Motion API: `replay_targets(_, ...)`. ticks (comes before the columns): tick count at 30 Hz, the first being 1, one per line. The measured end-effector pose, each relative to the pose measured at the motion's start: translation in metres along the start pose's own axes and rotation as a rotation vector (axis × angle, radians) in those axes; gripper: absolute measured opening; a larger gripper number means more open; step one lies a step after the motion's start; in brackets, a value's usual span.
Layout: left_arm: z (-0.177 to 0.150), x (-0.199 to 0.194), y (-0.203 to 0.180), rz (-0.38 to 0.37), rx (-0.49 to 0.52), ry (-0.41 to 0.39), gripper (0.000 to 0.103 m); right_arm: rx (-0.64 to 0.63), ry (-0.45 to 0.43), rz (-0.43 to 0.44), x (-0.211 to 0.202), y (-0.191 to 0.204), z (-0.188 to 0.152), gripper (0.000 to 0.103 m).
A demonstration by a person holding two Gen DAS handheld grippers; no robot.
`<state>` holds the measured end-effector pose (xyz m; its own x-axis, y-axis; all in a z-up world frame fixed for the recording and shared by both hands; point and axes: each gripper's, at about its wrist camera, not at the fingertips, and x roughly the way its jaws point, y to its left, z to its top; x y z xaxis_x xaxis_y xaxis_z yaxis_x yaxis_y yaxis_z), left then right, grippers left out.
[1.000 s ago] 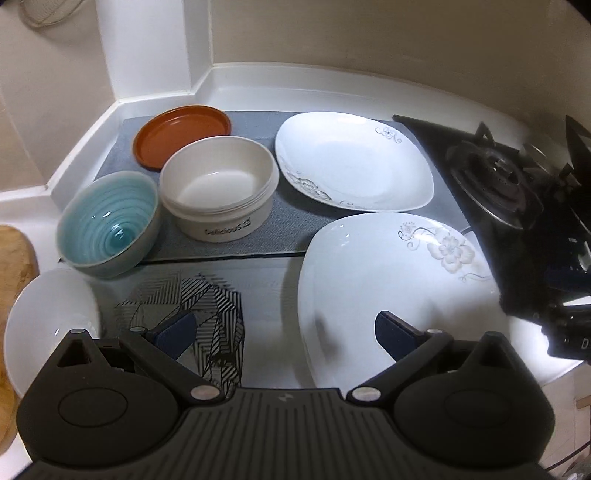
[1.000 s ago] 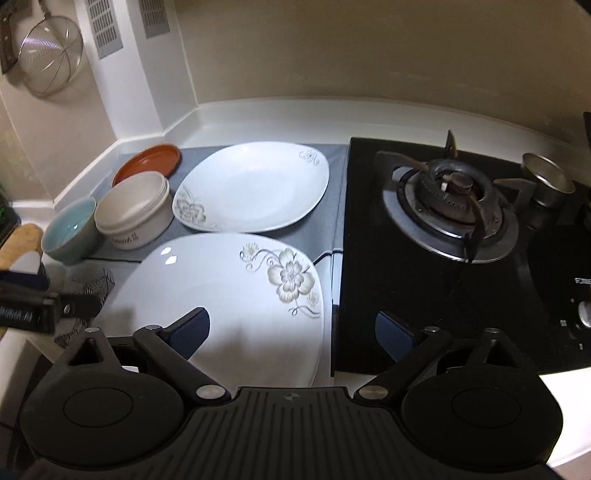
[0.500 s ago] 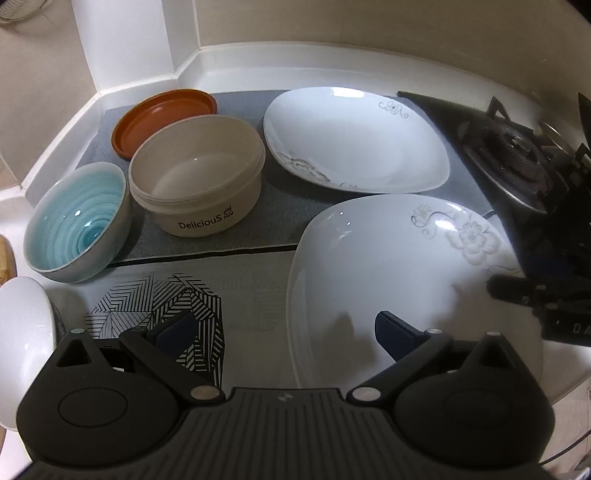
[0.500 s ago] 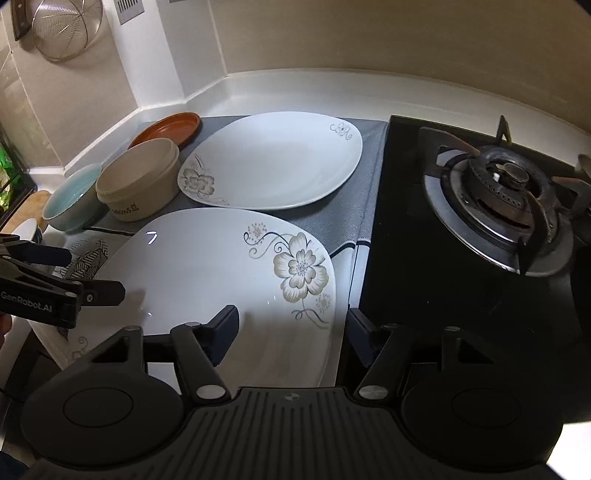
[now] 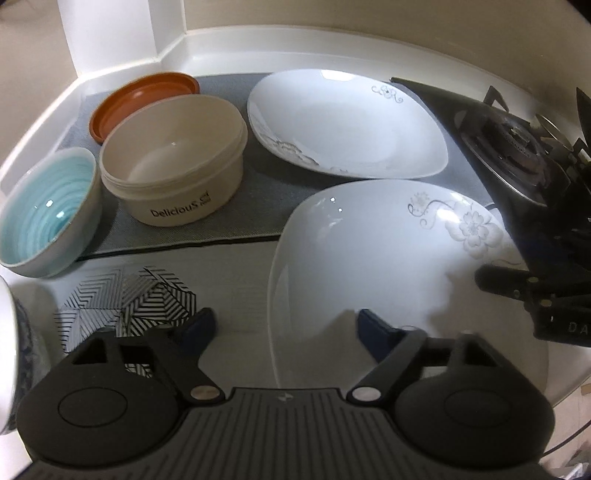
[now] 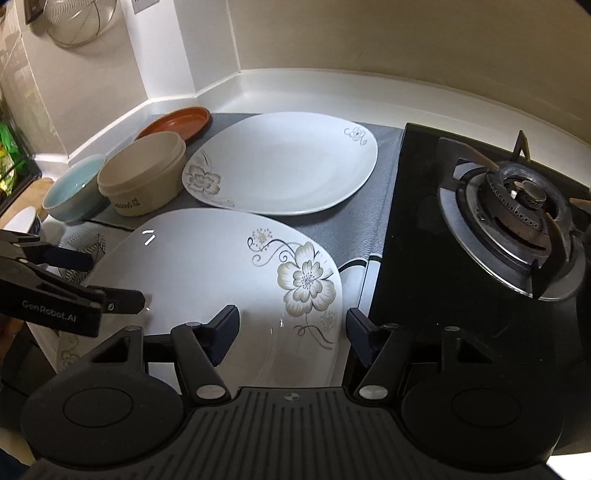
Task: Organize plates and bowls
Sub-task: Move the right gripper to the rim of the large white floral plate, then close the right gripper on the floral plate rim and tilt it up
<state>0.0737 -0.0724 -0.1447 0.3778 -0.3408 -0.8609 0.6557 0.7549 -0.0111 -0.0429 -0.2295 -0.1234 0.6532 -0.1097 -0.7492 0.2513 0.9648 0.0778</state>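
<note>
Two white flowered plates lie on the counter: a near one (image 5: pixel 373 258) (image 6: pixel 207 273) and a far one (image 5: pixel 343 125) (image 6: pixel 284 162) on the grey mat. A beige tub (image 5: pixel 173 158) (image 6: pixel 142 173), a teal bowl (image 5: pixel 44 210) (image 6: pixel 74 192), an orange lid (image 5: pixel 144 92) (image 6: pixel 177 123) and a white bowl (image 5: pixel 5 354) stand at the left. My left gripper (image 5: pixel 284 332) is open over the near plate's left rim. My right gripper (image 6: pixel 291 332) is open over its right rim.
A black gas stove (image 6: pixel 517 210) fills the right side. The grey mat (image 5: pixel 221 218) and a striped cloth (image 5: pixel 125 306) cover the counter. A white backsplash (image 6: pixel 332 85) bounds the back. A wire strainer (image 6: pixel 77 18) hangs on the wall.
Both grippers have moved closer to the near plate. The right gripper's fingers have narrowed and now straddle the plate's right rim. The left gripper has narrowed a little.
</note>
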Motion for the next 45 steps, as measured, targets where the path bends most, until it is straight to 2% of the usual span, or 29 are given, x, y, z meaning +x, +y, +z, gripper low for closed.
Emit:
replay_targets(5, 0.0, 0.0, 0.0, -0.012, 0.007, -0.008, 0.083, 0.004, -0.017, -0.002, -0.003, 0.0, 0.002, 0.06)
replay_targets(14, -0.001, -0.001, -0.003, -0.056, 0.015, -0.012, 0.078, -0.043, -0.01, -0.007, 0.001, 0.002, 0.001, 0.061)
replay_targets(20, -0.002, -0.001, -0.005, -0.078, 0.023, -0.008, 0.077, -0.044, -0.003, 0.043, 0.0, -0.006, 0.0, 0.062)
replay_targets(29, -0.003, 0.001, -0.004, -0.072, 0.036, -0.005, 0.077, 0.074, 0.045, 0.107, -0.001, -0.011, 0.008, 0.062)
replay_targets(35, -0.005, -0.002, -0.002, -0.059, 0.027, -0.001, 0.077, 0.011, 0.015, 0.105, 0.011, 0.001, 0.008, 0.063)
replay_targets(39, -0.009, -0.007, 0.0, -0.067, 0.03, 0.005, 0.077, 0.026, 0.073, 0.136, 0.015, -0.002, 0.001, 0.062)
replay_targets(43, -0.01, -0.008, 0.001, -0.076, 0.026, 0.01, 0.068, 0.041, 0.073, 0.152, 0.012, -0.003, -0.006, 0.061)
replay_targets(45, -0.008, -0.008, 0.002, -0.076, 0.013, 0.015, 0.063, 0.07, 0.078, 0.154, 0.014, -0.005, -0.004, 0.057)
